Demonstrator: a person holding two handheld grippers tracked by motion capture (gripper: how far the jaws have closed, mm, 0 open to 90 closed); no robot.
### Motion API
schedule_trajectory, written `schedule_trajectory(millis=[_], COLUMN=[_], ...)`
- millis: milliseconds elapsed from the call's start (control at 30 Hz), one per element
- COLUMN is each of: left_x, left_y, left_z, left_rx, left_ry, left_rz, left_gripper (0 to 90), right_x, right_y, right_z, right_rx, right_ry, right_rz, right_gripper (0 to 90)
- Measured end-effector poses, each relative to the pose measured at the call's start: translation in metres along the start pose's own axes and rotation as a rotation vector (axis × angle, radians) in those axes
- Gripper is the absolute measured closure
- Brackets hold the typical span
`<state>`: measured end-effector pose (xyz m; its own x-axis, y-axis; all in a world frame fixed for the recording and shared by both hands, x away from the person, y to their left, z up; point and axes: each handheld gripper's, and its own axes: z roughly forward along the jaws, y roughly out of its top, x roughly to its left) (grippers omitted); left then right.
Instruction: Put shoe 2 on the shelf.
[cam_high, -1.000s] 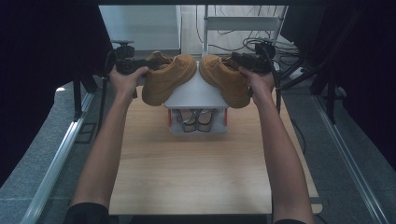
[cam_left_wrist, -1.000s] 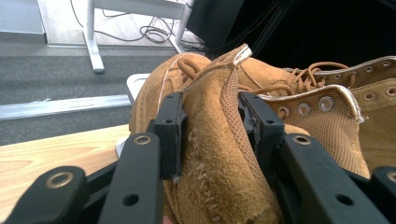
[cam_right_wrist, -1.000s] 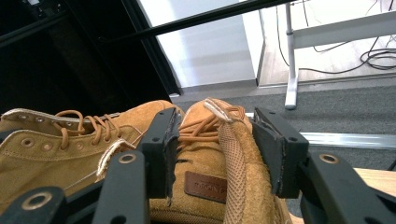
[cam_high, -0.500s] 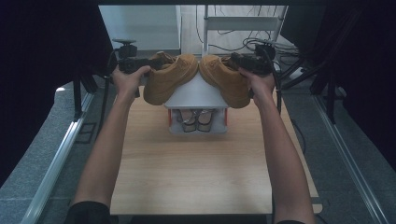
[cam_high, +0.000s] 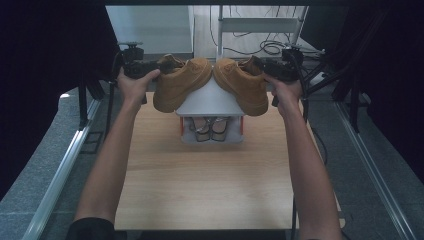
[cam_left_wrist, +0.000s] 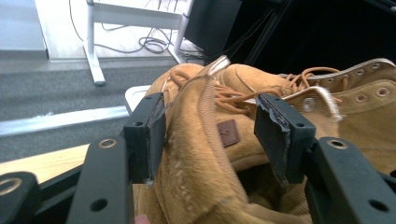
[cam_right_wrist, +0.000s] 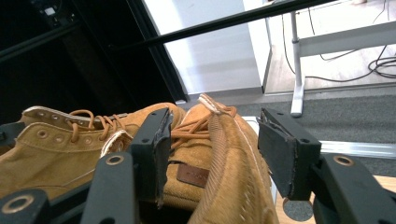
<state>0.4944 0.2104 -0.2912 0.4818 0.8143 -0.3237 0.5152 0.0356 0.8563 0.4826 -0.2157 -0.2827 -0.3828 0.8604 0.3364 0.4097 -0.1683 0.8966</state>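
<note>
Two tan suede boots with matching orange-brown laces sit on the sloping white top of a small rack at the far middle of the table. The left boot (cam_high: 181, 82) leans down to the left and the right boot (cam_high: 243, 82) down to the right. Their toes nearly meet at the peak.
</note>
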Motion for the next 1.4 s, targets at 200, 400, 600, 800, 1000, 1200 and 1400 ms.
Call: schedule_trajectory(millis=[200, 400, 600, 800, 1000, 1200, 1400], left_x=[-0.002, -0.001, 0.001, 0.008, 0.019, 0.029, 0.039], left_y=[0.000, -0.006, -0.016, -0.030, -0.043, -0.055, -0.067], left_z=[-0.020, -0.046, -0.070, -0.078, -0.078, -0.074, -0.067], left_rx=[-0.047, -0.075, -0.106, -0.065, -0.046, -0.020, 0.011], left_ry=[0.003, -0.007, 0.002, -0.016, 0.001, 0.038, 0.056], left_rz=[0.016, 0.040, 0.060, 0.067, 0.067, 0.058, 0.038], left_gripper=[43.3, 43.4, 46.2, 60.0, 80.7, 89.8, 89.9], right_x=[-0.005, -0.015, -0.026, -0.035, -0.046, -0.050, -0.052], right_y=[0.001, -0.002, -0.008, -0.020, -0.034, -0.045, -0.054], right_z=[-0.018, -0.040, -0.059, -0.065, -0.062, -0.060, -0.059], right_rx=[-0.020, -0.041, -0.032, 0.007, 0.050, 0.074, 0.097], right_ry=[0.015, 0.017, 0.006, -0.015, -0.029, -0.058, -0.072], right_rz=[-0.008, -0.022, -0.040, -0.064, -0.088, -0.129, -0.158], right_gripper=[46.0, 52.6, 62.7, 74.0, 83.6, 89.1, 89.6])
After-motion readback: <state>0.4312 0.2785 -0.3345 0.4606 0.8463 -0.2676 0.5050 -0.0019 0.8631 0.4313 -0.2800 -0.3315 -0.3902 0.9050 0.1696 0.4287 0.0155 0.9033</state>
